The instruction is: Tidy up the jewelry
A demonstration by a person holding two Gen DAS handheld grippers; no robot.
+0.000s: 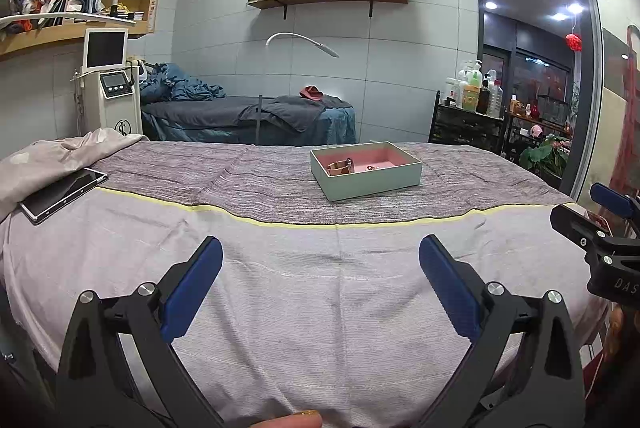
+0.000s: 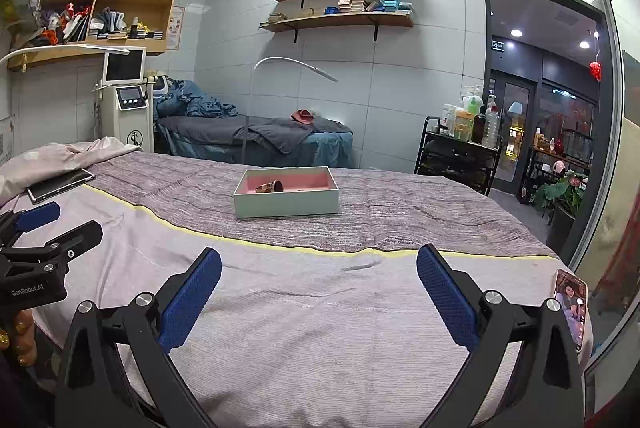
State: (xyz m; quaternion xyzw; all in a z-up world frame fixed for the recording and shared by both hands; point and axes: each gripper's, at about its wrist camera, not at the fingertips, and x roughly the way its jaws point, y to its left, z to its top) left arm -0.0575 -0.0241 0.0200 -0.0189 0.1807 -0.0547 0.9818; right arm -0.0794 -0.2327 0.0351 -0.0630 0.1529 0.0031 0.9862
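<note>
Bare bedspread runs unbroken from the near edge up to the open box — nothing lies between. Well left of the box a tablet rests by rumpled bedding; well right of it, nearer the bed edge, a phone stands propped.

Left black plastic two-finger gripper: angular arms, blue textured rubber pads, silver round screws, white "GenRobot.AI" lettering on its body. Right black plastic two-finger gripper: same build, white "DAS" lettering. Bare-skinned hand, gold-glitter nails.
</note>
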